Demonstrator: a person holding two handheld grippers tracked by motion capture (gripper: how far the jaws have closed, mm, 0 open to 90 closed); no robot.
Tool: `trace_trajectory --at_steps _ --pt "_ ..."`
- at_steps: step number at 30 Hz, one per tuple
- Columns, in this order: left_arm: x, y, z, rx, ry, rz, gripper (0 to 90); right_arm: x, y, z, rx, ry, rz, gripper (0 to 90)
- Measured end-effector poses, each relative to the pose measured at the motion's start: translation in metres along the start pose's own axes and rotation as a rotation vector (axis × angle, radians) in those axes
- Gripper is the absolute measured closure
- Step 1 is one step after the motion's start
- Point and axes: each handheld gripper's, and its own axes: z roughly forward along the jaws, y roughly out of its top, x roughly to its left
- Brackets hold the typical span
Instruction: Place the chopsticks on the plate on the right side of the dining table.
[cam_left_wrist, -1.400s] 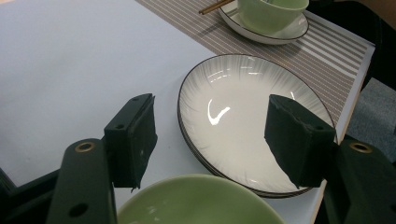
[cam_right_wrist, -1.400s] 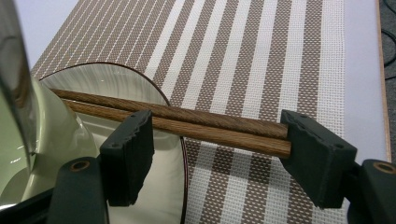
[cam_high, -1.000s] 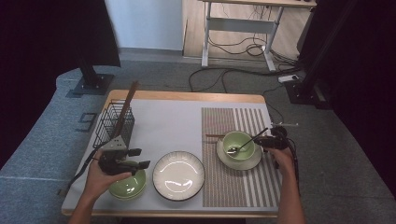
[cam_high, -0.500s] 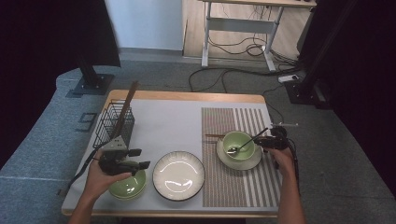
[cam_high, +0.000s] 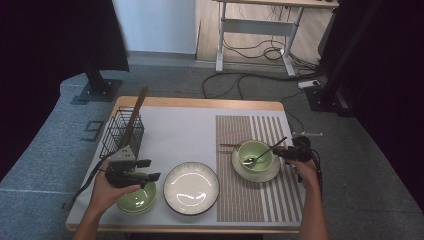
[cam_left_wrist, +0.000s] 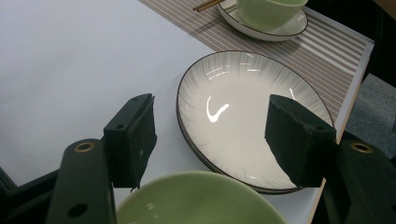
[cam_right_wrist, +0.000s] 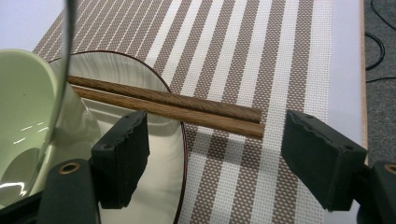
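Worktop (cam_high: 185, 122), striped mat at right edge. Chopsticks (cam_right_wrist: 187, 109): on mat, tips on saucer rim (cam_right_wrist: 180, 128), long axis crosswise just ahead of right tool (cam_right_wrist: 212, 154); jaws apart, just widened, nothing clamped. Left tool (cam_left_wrist: 210, 140): apart, empty, farther off.

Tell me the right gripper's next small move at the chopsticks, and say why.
Probably ease the right gripper forward and down until its pads flank the chopsticks, then close. Its jaws have just been opening and stand wide with nothing between them. The chopsticks lie just ahead, their near ends on the striped mat and their far part across the saucer.
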Motion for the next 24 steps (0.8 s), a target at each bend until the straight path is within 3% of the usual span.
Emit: trace_trajectory --at_steps 14,24 --pt "-0.001 0.001 -0.002 -0.005 -0.003 0.001 33.6 -0.002 -0.006 -0.018 -0.036 -0.004 0.024 22.1" --pt "-0.001 0.001 -0.002 -0.002 -0.005 0.006 33.6 0.004 -0.010 -0.028 -0.069 -0.011 0.011 22.6"
